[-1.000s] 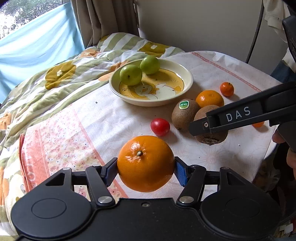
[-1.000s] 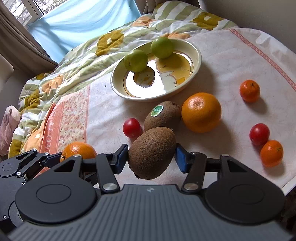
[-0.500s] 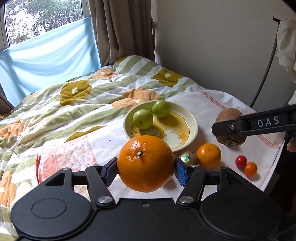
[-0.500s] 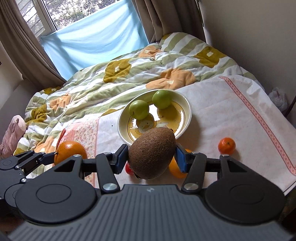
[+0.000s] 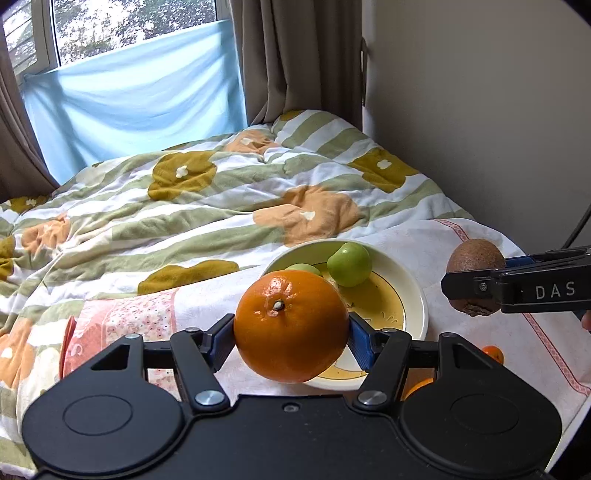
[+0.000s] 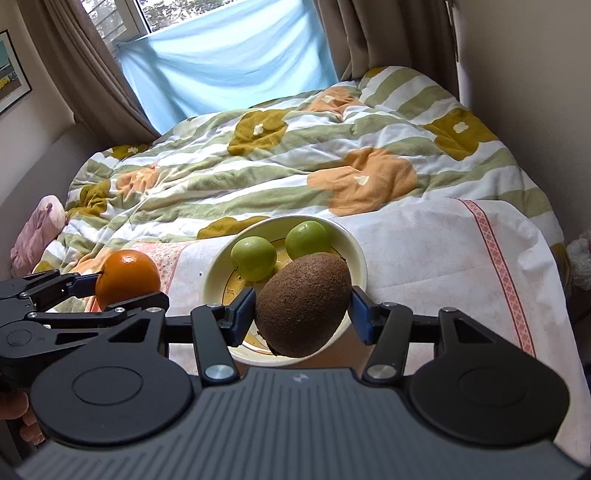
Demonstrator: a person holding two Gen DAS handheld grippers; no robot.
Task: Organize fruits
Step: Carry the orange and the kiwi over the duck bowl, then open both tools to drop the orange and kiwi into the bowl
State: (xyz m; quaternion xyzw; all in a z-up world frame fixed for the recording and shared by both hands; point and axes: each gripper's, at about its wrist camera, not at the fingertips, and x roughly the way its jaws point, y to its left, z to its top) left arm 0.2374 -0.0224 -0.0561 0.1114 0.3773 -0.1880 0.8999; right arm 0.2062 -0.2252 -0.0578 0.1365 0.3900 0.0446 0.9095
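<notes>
You face a window (image 5: pixel 122 33) with daylight behind a blue sheet (image 5: pixel 140 110), brown curtains (image 5: pixel 295 55) beside it, a beige wall (image 5: pixel 480 110) on the right, and a bed under a flowered quilt (image 5: pixel 221 206).

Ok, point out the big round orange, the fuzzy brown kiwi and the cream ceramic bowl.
big round orange (image 5: pixel 291 325), left wrist view, front skin below the stem.
fuzzy brown kiwi (image 6: pixel 303 302), right wrist view, middle of its side.
cream ceramic bowl (image 6: pixel 355 248), right wrist view, right rim.

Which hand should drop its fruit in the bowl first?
Probably the right. The right gripper holds the kiwi in front of the bowl; the left gripper with the orange looks off to its side.
</notes>
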